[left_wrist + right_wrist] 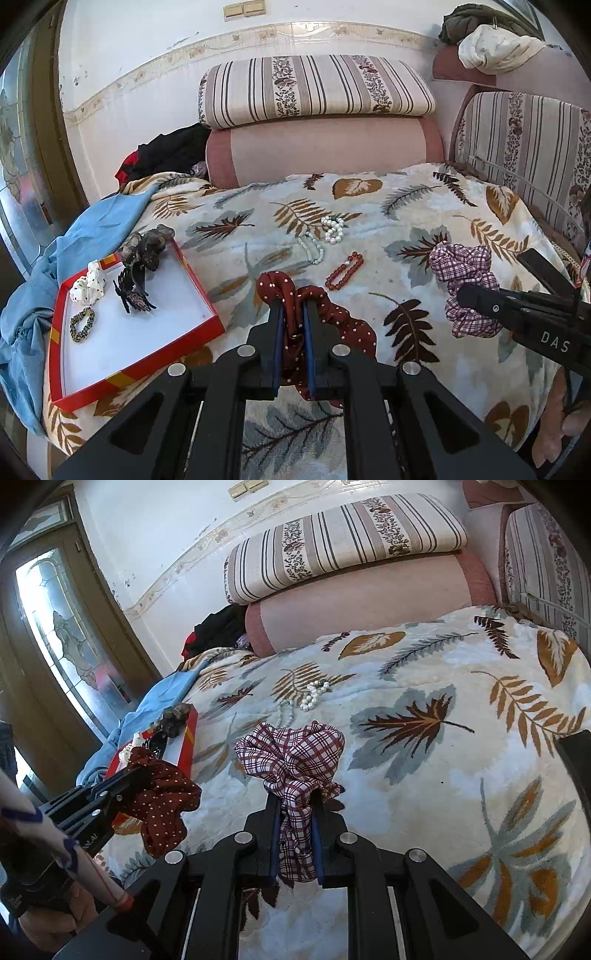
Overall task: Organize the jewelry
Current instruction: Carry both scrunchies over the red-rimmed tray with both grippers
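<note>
The left tool (293, 314) is clamped on a dark red polka-dot scrunchie (325, 325), held over the near part of the leaf-print blanket (424, 206). The right tool (295, 808) pinches a maroon plaid scrunchie (291, 753) further right. To the left lies a red tray (207, 310) with a white floor, holding a white scrunchie (90, 282), a black claw clip (133, 291), a beaded bracelet (82, 324) and a dark scrunchie (149, 245) at its far corner. Farther off on the blanket lie a red bead bracelet (344, 270), a pale green bead strand (312, 249) and white pearls (334, 229).
</note>
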The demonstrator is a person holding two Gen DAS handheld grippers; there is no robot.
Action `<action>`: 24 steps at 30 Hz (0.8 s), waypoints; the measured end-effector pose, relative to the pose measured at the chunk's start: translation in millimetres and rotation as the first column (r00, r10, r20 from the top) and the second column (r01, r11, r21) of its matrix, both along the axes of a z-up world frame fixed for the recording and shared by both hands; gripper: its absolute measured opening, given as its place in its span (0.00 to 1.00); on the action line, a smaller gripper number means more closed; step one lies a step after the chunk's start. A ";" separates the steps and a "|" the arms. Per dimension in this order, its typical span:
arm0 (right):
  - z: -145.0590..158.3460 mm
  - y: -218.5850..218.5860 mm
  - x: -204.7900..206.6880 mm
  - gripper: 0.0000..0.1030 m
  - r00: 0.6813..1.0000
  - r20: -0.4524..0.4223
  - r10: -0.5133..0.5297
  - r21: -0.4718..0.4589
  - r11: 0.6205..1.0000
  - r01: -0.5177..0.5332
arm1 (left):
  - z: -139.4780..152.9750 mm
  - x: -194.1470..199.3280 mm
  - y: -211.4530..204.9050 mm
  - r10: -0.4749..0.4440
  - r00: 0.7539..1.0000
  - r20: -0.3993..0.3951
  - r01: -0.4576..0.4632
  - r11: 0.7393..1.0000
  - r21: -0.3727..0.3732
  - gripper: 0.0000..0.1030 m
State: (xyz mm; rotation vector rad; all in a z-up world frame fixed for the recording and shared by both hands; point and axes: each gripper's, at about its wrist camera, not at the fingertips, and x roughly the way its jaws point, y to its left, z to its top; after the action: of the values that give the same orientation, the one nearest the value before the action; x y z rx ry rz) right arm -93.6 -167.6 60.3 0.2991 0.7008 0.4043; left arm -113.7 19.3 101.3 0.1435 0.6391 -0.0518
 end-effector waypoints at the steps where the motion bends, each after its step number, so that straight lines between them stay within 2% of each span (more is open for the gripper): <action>1: 0.1 0.1 0.0 0.15 1.000 0.001 0.001 -0.001 1.000 -0.001 | -0.4 0.7 0.3 0.002 1.000 -0.001 -0.002 1.000 0.001 0.09; 15: 0.8 3.2 -1.5 0.16 1.000 0.006 0.016 -0.010 1.000 -0.016 | -5.7 4.2 6.1 0.019 1.000 -0.016 -0.019 1.000 0.001 0.10; 24: 1.7 7.9 -3.4 0.16 0.999 0.014 0.032 -0.021 0.999 -0.032 | -3.1 4.3 12.6 0.044 0.999 0.003 -0.044 0.999 0.012 0.10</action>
State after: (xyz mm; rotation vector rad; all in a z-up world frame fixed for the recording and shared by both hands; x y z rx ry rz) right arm -97.0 -159.7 62.0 0.2649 0.6958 0.4289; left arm -109.5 31.9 98.3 0.1412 0.6400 -0.0058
